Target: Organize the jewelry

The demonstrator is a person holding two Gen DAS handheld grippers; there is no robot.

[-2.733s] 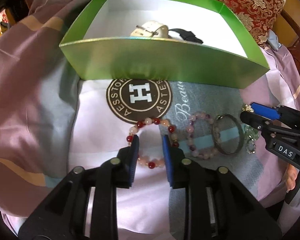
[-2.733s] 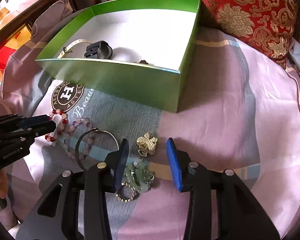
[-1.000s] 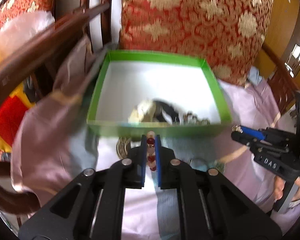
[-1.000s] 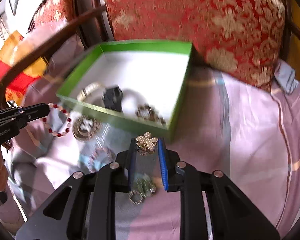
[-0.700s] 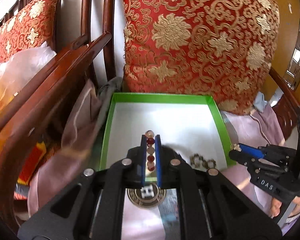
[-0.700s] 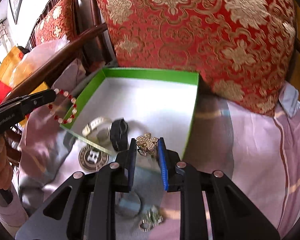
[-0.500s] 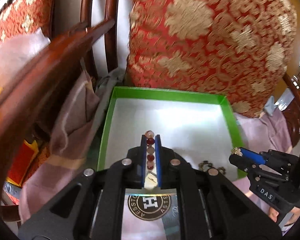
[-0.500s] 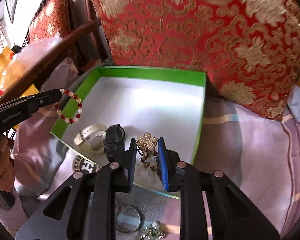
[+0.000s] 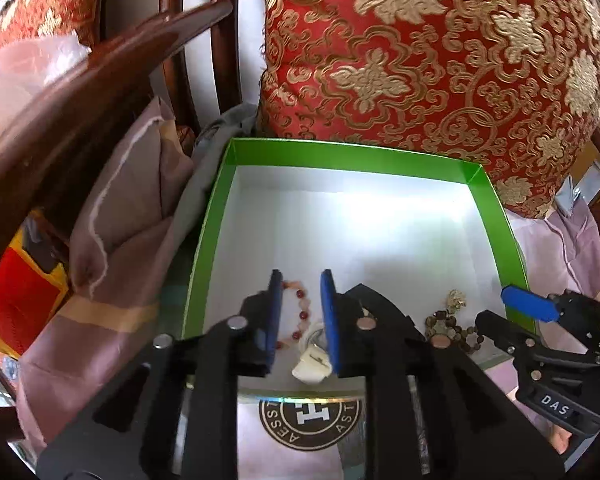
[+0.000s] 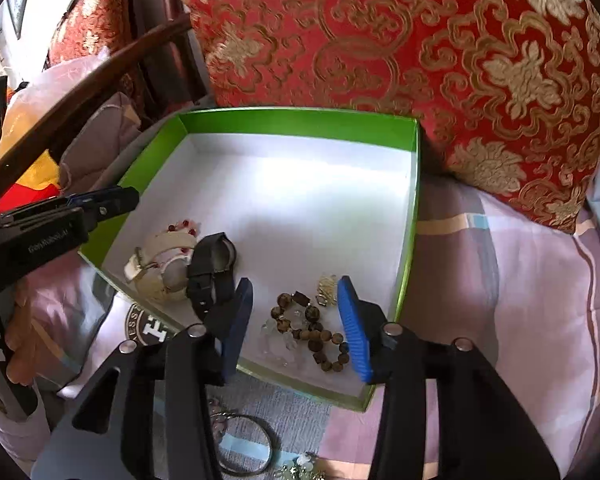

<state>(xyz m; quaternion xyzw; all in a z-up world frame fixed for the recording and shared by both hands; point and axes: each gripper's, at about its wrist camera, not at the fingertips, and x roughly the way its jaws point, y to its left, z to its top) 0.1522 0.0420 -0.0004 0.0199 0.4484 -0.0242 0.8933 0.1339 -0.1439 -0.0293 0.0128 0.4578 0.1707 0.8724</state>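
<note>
My left gripper [image 9: 300, 312] hung over the green box [image 9: 340, 152], jaws opening; the red-and-white bead bracelet [image 9: 298, 312] lay loose between them on the box floor beside the white watch [image 10: 160, 268]; my right gripper [image 10: 296, 324] was opening too, the gold brooch [image 10: 327, 288] lying free by the brown bead bracelet [image 10: 316, 336]; a bangle [image 10: 248, 448] sat outside on the cloth

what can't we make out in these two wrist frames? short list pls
- Red-and-pink bead bracelet: left wrist view, partly behind the left gripper, whose jaws are opening; right wrist view shows only a few beads behind the white watch.
- Metal bangle: right wrist view, partly behind the right gripper.
- Green charm: cut by the bottom edge.
</note>
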